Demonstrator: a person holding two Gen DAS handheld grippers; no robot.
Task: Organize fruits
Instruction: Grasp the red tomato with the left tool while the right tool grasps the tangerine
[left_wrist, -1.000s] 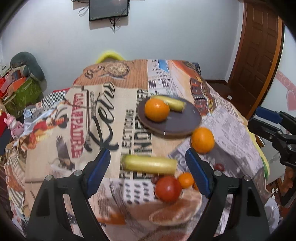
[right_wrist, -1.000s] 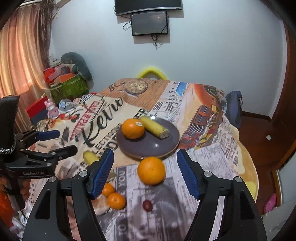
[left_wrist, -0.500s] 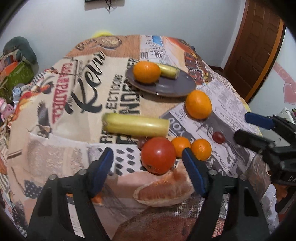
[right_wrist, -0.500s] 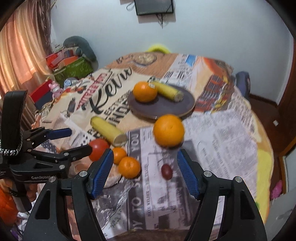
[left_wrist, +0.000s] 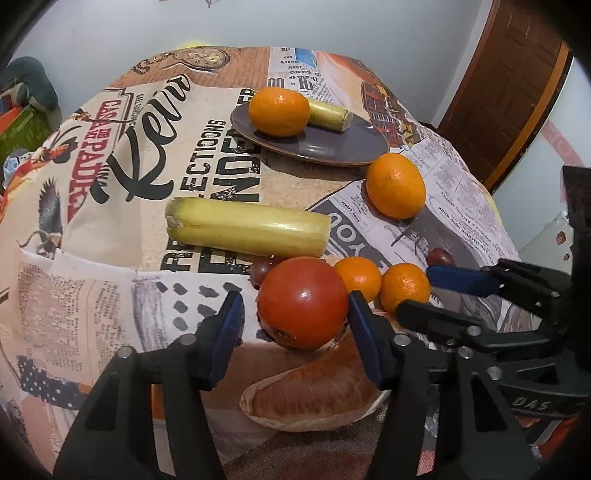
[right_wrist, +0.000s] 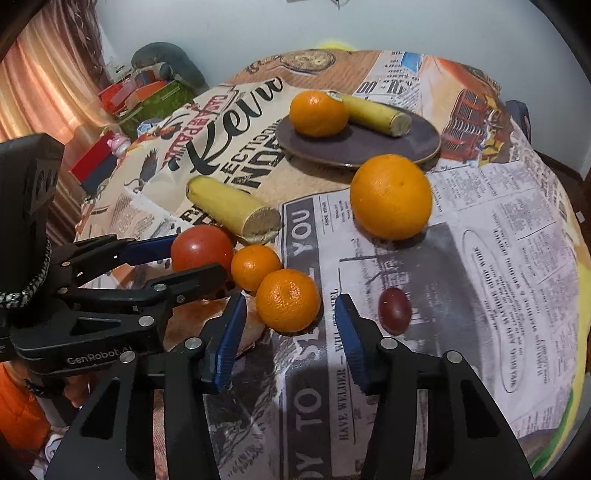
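Observation:
On the printed tablecloth a red tomato (left_wrist: 301, 299) sits between the fingers of my left gripper (left_wrist: 293, 295). Its jaws are closing; the right pad is at the tomato's skin and the left pad stands a little apart. A small mandarin (right_wrist: 288, 299) lies between the closing jaws of my right gripper (right_wrist: 291, 297), with a gap on both sides. A dark plate (left_wrist: 332, 147) further back holds an orange (left_wrist: 279, 110) and a banana piece (left_wrist: 328, 114). A second mandarin (left_wrist: 358, 275), a long banana piece (left_wrist: 247, 230) and a large orange (left_wrist: 395, 184) lie loose.
A pinkish fruit wedge (left_wrist: 314, 391) lies at the near table edge under the tomato. A dark grape (right_wrist: 394, 310) rests right of my right gripper, and another grape (left_wrist: 260, 269) sits behind the tomato. A wooden door (left_wrist: 509, 88) stands at the far right; boxes (right_wrist: 147, 99) are piled at the left.
Both grippers have sunk toward the table and tilted down. Their jaws have narrowed. The tomato now lies between the left fingers and the mandarin between the right ones.

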